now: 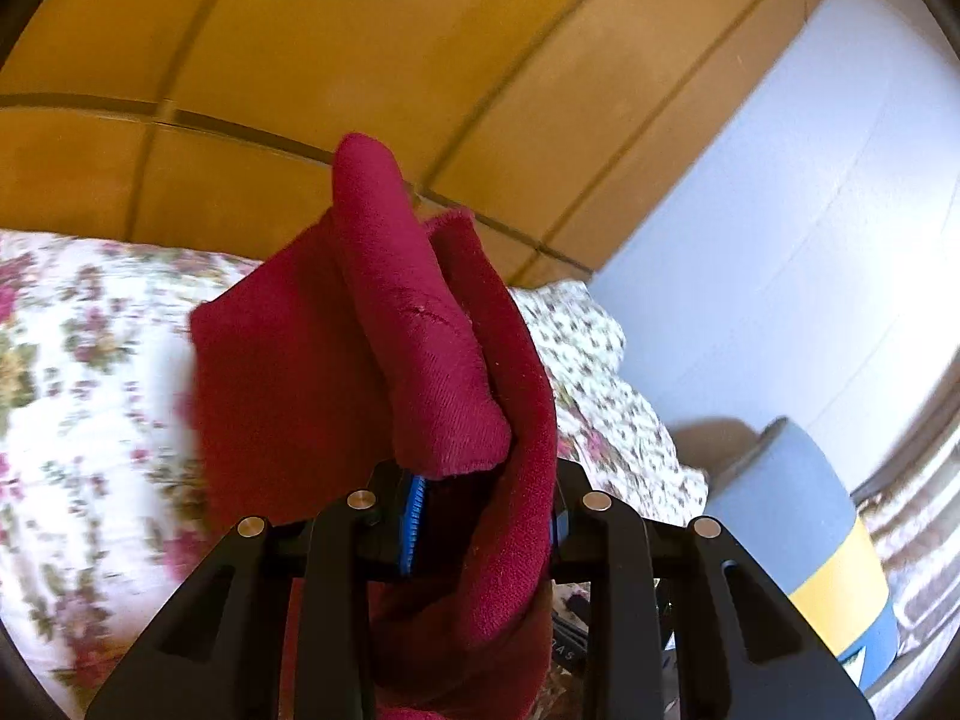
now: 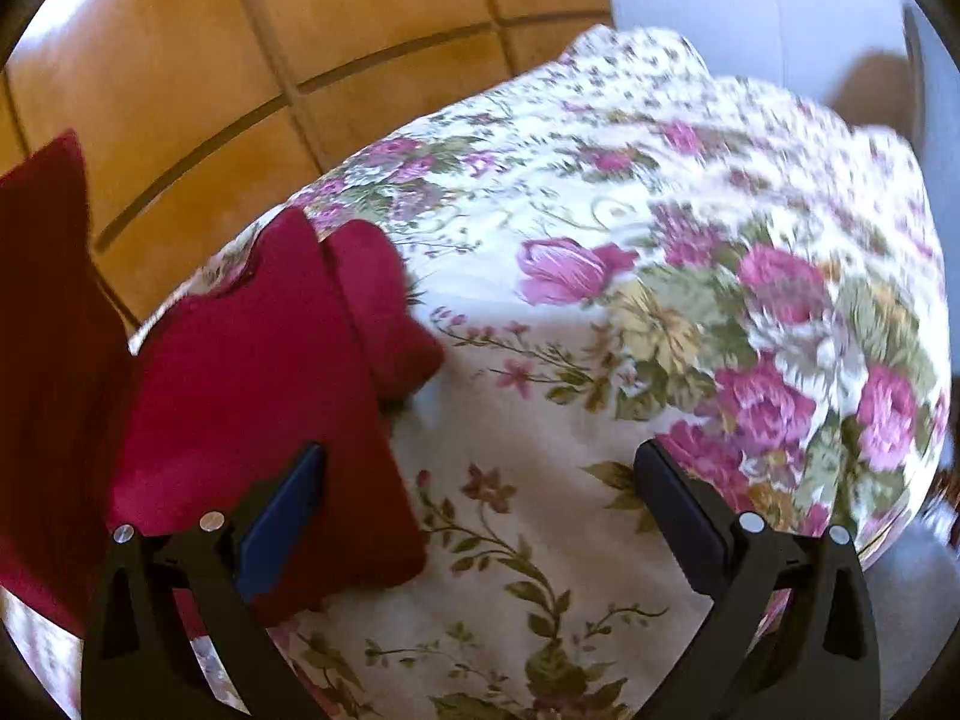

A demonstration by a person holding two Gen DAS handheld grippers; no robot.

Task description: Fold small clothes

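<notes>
A dark red small garment (image 1: 384, 330) hangs bunched from my left gripper (image 1: 483, 516), which is shut on a thick fold of it; cloth covers the fingertips and a flap sticks up above them, lifted over the flowered bed cover (image 1: 72, 396). In the right wrist view the same red garment (image 2: 258, 372) lies partly on the flowered bed cover (image 2: 600, 360) at the left, one part rising out of frame at the left edge. My right gripper (image 2: 480, 480) stands open above the cover, its left finger (image 2: 288, 510) over the garment's edge, nothing between the pads.
A brown panelled headboard (image 1: 360, 60) rises behind the bed. A white wall (image 1: 810, 210) is at the right, with a blue and yellow container (image 1: 828, 546) on the floor beside the bed. The bed's right edge (image 2: 900, 480) drops to a pale floor.
</notes>
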